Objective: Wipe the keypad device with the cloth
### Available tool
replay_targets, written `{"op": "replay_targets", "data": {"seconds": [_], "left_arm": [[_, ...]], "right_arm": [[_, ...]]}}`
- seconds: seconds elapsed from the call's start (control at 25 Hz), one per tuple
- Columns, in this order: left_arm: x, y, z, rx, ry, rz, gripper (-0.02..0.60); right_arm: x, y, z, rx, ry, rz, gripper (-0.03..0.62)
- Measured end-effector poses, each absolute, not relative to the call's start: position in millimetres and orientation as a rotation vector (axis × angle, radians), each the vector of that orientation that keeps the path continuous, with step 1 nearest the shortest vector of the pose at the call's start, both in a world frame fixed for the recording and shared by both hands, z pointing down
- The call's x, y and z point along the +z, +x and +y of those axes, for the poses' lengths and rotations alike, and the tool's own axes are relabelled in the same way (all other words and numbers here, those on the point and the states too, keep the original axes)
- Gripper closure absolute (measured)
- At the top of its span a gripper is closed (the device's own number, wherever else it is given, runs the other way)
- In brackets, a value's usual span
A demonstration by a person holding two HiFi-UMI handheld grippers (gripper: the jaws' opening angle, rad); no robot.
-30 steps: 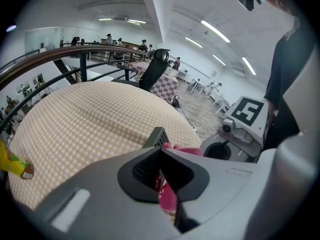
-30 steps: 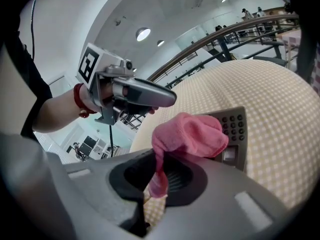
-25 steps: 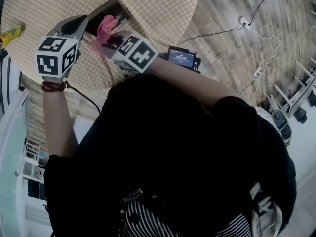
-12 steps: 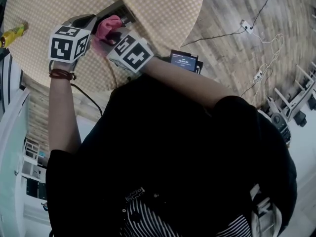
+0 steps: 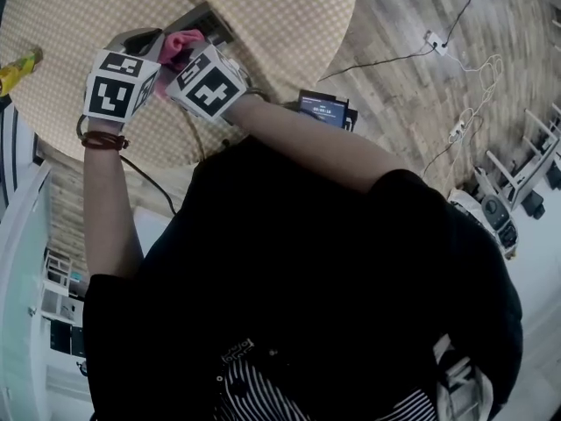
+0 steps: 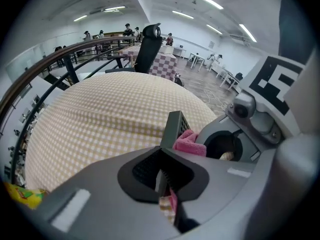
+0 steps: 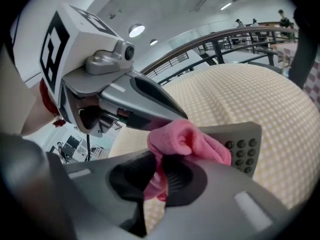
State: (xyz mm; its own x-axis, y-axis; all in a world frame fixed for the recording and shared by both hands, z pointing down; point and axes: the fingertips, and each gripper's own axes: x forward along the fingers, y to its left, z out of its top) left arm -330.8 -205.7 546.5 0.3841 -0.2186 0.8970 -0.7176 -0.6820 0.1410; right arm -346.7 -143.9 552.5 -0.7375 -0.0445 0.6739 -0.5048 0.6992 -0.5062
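Note:
The grey keypad device [image 7: 243, 145] stands tilted on its edge over the round checked table [image 5: 263, 16], its dark buttons showing in the right gripper view. My left gripper [image 6: 162, 181] is shut on the device's near edge [image 6: 175, 128]. My right gripper [image 7: 160, 176] is shut on the pink cloth [image 7: 186, 140], which is pressed against the device's face. In the head view both grippers meet at the table's near left, the left gripper [image 5: 156, 42] beside the right gripper [image 5: 181, 58], with the cloth [image 5: 181, 42] bunched between them and the device [image 5: 200, 20] just beyond.
A yellow object [image 5: 17, 67] lies at the table's left edge. A small screen unit [image 5: 323, 106] sits beside the table, and cables with a power strip [image 5: 434, 40] run over the wooden floor. A black chair [image 6: 149, 46] stands beyond the table's far side.
My right gripper has slid left with the pink cloth over the device, closing in on the left gripper. The left gripper has risen slightly, still holding the device.

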Motion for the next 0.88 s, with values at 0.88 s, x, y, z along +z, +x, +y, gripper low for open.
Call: {"op": "replay_targets", "data": {"seconds": [0.88], "left_arm": [[547,-330,-210,1.190,2.134,-0.847,0.580]], "right_arm": [[621,-310,-109,1.204,0.367,-1.979,0.548]]}}
